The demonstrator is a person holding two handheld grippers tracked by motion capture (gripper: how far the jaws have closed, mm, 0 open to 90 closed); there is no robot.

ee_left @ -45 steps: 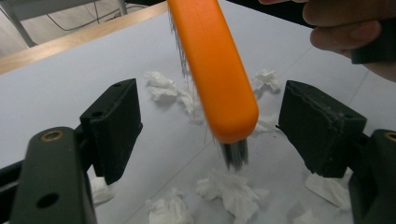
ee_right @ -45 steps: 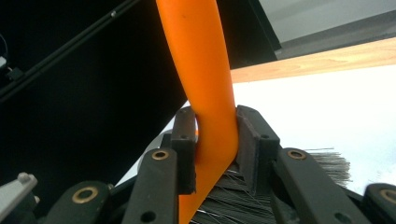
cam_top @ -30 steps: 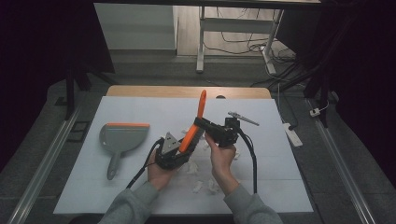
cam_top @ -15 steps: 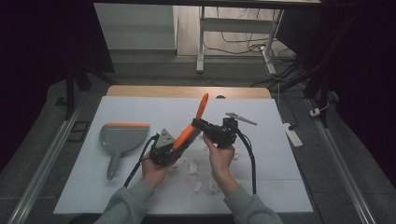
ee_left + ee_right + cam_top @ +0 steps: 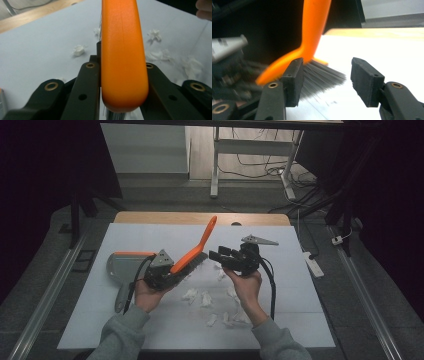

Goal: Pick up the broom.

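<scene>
two grippers, one brush between them

from the high view i see my left gripper [image 5: 167, 274] clamped on the orange brush [image 5: 195, 251], its handle slanting up and away over the white table [image 5: 300, 310]. my right gripper [image 5: 220, 256] sits just beside the bristles, its jaws having just been opening with nothing gripped. scraps of crumpled paper [image 5: 202, 299] lie below both hands, and a grey dustpan [image 5: 120, 265] rests to the left.

in the left gripper view the jaws press both sides of the brush [image 5: 122, 55], paper scraps [image 5: 78, 50] on the table beyond.

in the right gripper view my jaws stand apart; the bristles [image 5: 322, 75] sit behind the left jaw, possibly brushing it, though blur makes that hard to tell.
</scene>
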